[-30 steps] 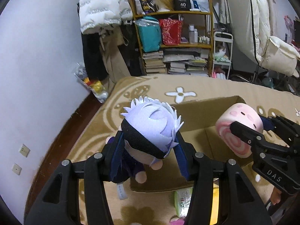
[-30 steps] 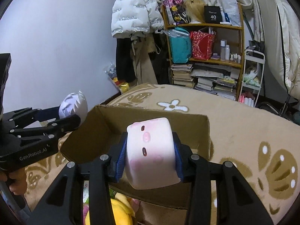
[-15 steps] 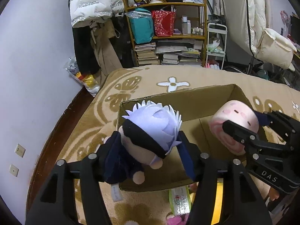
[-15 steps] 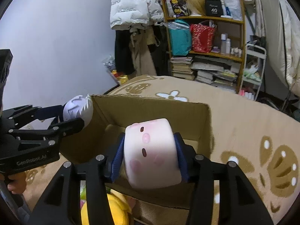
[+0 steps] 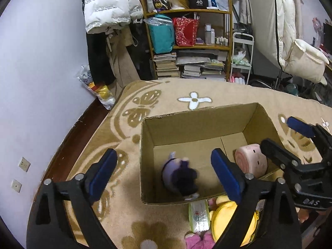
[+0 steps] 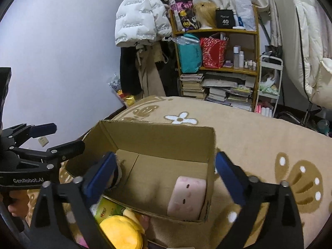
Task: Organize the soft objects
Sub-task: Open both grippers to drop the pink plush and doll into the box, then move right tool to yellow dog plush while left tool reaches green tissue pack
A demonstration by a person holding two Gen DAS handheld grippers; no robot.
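An open cardboard box (image 5: pixel 197 118) (image 6: pixel 157 130) stands on the beige rug. A white-haired doll in dark clothes (image 5: pixel 179 175) lies blurred inside its left part. A pink roll-shaped plush (image 5: pixel 251 162) (image 6: pixel 187 197) lies inside its right part. My left gripper (image 5: pixel 164 172) is open and empty above the box's near left corner. My right gripper (image 6: pixel 166 172) is open and empty above the box; it also shows in the left wrist view (image 5: pixel 290 139).
A yellow plush (image 5: pixel 230 217) (image 6: pixel 122 232), a green packet (image 5: pixel 198 214) and a pink toy (image 5: pixel 198 240) lie on the rug in front of the box. A cluttered shelf (image 5: pixel 186 41) and hanging coats stand behind. The wall is on the left.
Both grippers opened. The doll and the pink plush dropped from the jaws into the box.
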